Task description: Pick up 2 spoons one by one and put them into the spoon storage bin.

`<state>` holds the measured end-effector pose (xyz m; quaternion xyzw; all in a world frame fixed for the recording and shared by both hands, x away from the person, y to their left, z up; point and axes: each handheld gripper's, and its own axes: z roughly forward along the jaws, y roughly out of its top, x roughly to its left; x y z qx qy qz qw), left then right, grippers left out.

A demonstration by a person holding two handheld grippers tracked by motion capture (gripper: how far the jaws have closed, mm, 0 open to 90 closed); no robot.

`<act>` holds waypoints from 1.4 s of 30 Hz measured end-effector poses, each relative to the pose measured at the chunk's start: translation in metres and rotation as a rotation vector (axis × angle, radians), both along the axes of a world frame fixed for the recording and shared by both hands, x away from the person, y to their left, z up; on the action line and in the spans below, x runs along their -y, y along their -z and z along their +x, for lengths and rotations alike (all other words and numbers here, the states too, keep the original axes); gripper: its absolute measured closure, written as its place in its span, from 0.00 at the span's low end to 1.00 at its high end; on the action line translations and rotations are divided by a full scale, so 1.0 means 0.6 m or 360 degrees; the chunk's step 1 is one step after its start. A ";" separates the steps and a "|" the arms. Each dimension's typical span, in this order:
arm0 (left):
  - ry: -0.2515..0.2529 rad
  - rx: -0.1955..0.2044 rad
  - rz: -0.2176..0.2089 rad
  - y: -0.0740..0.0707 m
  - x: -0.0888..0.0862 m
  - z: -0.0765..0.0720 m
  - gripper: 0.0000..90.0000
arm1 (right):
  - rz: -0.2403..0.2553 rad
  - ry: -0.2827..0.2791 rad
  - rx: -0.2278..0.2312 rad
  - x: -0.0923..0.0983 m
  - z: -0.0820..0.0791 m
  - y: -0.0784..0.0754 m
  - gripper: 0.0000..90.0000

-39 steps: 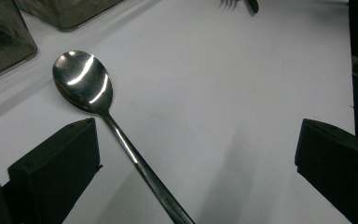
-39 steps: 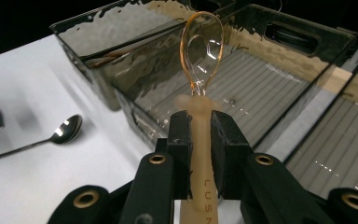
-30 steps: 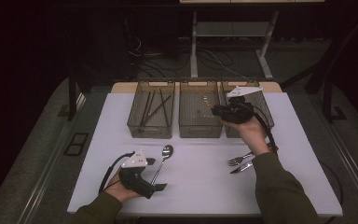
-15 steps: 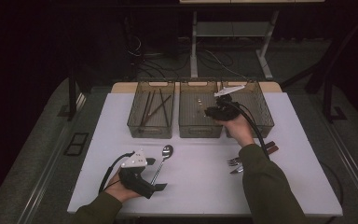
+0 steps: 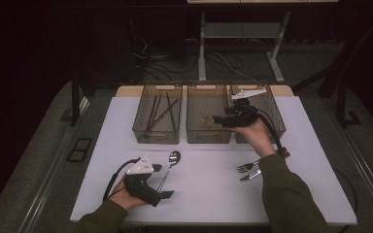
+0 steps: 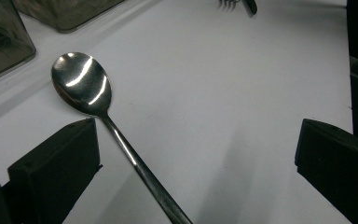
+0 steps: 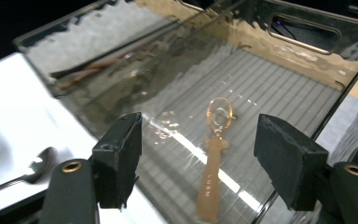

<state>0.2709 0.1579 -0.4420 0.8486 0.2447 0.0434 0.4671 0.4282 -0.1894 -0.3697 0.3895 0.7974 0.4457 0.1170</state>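
Right claw (image 7: pixel 200 154): spread, having just been opening, pinching nothing; hangs over the middle bin (image 5: pixel 208 137). Directly below, flat on the ribbed bin floor between the two jaws but clear of both: the small amber spoon (image 7: pixel 212 182), bowl pointing away.

To finish this release well: lift straight up before swinging aside, keeping both jaws clear of the bin walls so as not to nudge the bin or drag the spoon. Judging by what lies waiting, next likely a reach for the loose cutlery.

Left claw (image 6: pixel 196 158): also spread, resting low on the white surface (image 5: pixel 209 194), gripping nothing. Between its jaws, nearer one of them, the handle of the metal spoon (image 6: pixel 81 84), lying flat. Close squarely across the handle, not on the bowl.

Counted outward: three clear bins in a row; one amber spoon in the middle one; several dark chopsticks (image 5: pixel 158 111) in the left bin (image 5: pixel 156 136), exact number hard to tell; right bin (image 5: pixel 277 121) contents unclear. On the surface: one metal spoon, one fork (image 5: pixel 244 168), one knife (image 5: pixel 250 175), the last two touching, beside the right forearm.
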 end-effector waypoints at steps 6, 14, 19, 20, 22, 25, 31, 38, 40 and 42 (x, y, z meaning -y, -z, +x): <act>-0.0005 -0.0001 0.0019 0.000 -0.001 0.001 0.00 | -0.0041 0.0042 0.0064 0.020 -0.034 -0.012 0.29; -0.0016 0.0011 0.0052 -0.001 -0.002 0.002 0.00 | 0.0032 0.0027 0.0054 0.060 -0.088 -0.008 0.22; -0.0040 0.0025 0.0056 -0.004 -0.004 0.002 0.08 | 0.0048 0.0043 0.0080 0.081 -0.126 0.008 0.21; -0.0046 0.0027 0.0063 -0.005 -0.005 0.002 0.10 | 0.0037 0.0048 0.0084 0.085 -0.133 0.012 0.21; -0.0057 0.0034 0.0062 -0.006 -0.006 0.003 0.16 | 0.0008 0.0056 0.0101 0.093 -0.148 0.020 0.20; -0.0073 0.0034 0.0065 -0.008 -0.009 0.002 0.22 | 0.0003 0.0084 0.0118 0.104 -0.170 0.032 0.20; -0.0119 0.0039 0.0081 -0.014 -0.013 0.002 0.46 | -0.0025 0.0116 0.0145 0.130 -0.213 0.065 0.20; -0.0124 0.0047 0.0084 -0.021 -0.016 0.007 0.77 | -0.0034 0.0131 0.0130 0.153 -0.255 0.093 0.20; -0.0126 0.0035 0.0079 -0.023 -0.016 0.008 0.83 | -0.0060 0.0122 0.0134 0.156 -0.264 0.098 0.20; -0.0123 0.0024 0.0095 -0.024 -0.014 0.009 0.89 | -0.0073 0.0133 0.0136 0.157 -0.271 0.104 0.20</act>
